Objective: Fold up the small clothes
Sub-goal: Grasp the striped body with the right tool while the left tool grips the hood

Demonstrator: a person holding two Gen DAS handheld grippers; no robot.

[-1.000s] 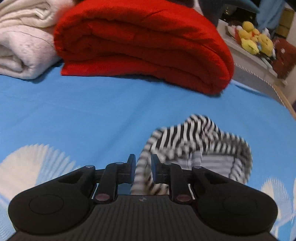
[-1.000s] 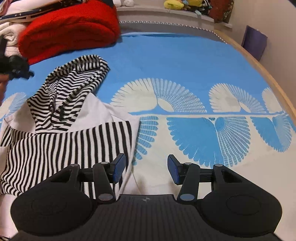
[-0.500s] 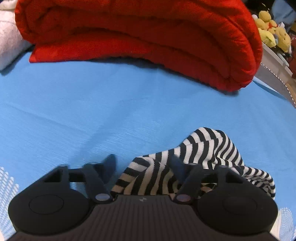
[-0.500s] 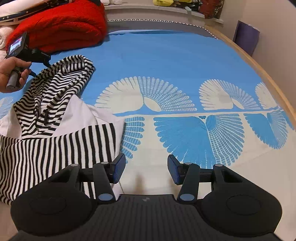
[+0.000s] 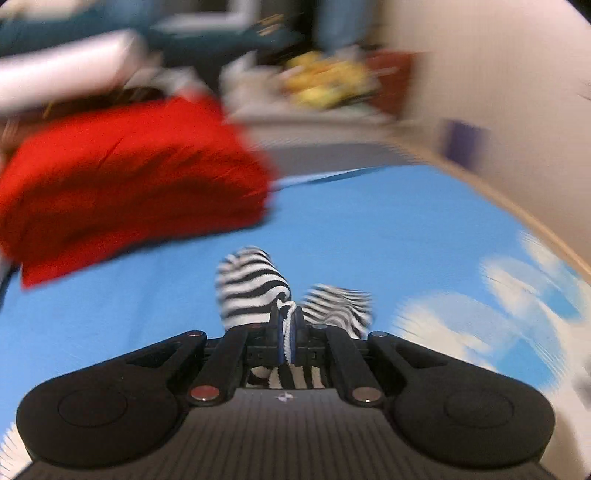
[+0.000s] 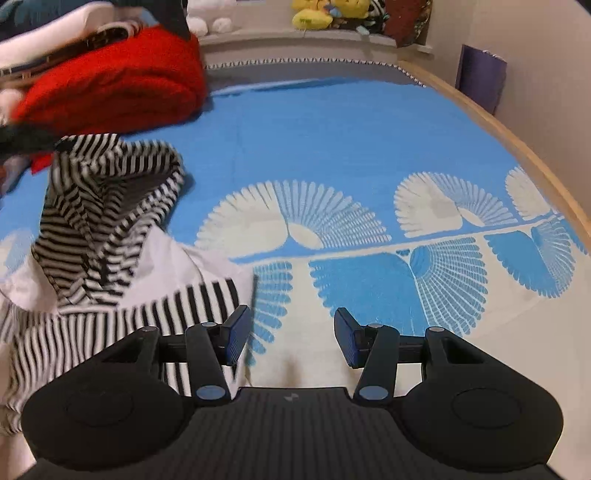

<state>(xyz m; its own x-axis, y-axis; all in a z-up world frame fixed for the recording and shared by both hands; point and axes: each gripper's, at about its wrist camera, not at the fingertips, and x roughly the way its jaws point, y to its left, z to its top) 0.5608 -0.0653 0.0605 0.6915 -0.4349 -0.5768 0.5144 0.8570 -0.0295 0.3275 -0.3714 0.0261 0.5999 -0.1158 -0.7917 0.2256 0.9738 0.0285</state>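
Note:
A small black-and-white striped hooded top (image 6: 110,236) with a white chest panel lies on the blue bed cover (image 6: 332,140) at the left. My left gripper (image 5: 286,317) is shut on the striped hood (image 5: 255,284) and its white drawstring, and holds the hood lifted off the bed. It shows in the right wrist view as a dark blur at the hood's top (image 6: 26,142). My right gripper (image 6: 291,336) is open and empty, low over the cover just right of the top's striped body.
A folded red blanket (image 6: 110,81) lies at the back left, with white bedding behind it. Plush toys (image 6: 325,13) sit on a shelf at the head. A wooden bed edge (image 6: 517,144) curves along the right. The left wrist view is motion-blurred.
My left gripper closed on the hood and drawstring and pulled the hood up and to the right. My right gripper stayed open in about the same place.

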